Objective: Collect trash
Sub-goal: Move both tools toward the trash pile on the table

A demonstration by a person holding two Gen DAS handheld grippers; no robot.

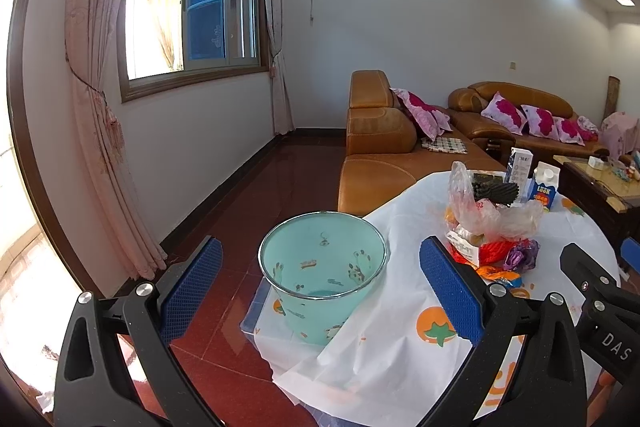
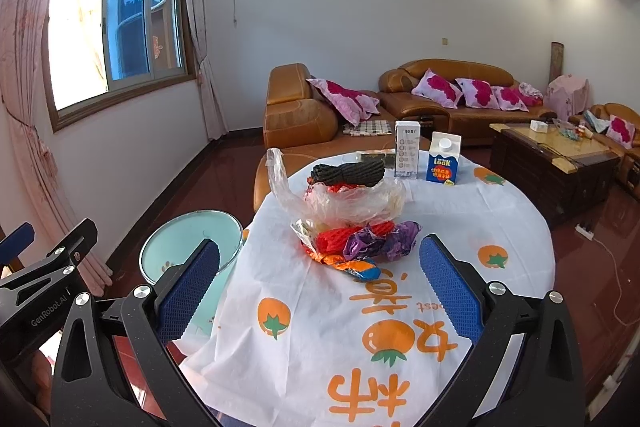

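At the round white-clothed table's (image 2: 460, 211) left edge | mint plastic waste bin (image 1: 324, 291) standing empty | crumpled wrapper pile (image 2: 352, 227) lying mid-table | left gripper (image 1: 320, 291) and right gripper (image 2: 320, 291) both hovering, fingers spread wide, holding nothing

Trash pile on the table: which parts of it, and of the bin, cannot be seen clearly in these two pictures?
- Trash pile: the inside of the clear plastic bag is blurred by wrinkled film, in both views.
- Teal bin: in the left wrist view the tablecloth covers its lower right; in the right wrist view the right gripper's finger hides part of it.
- White carton: print too small to read.
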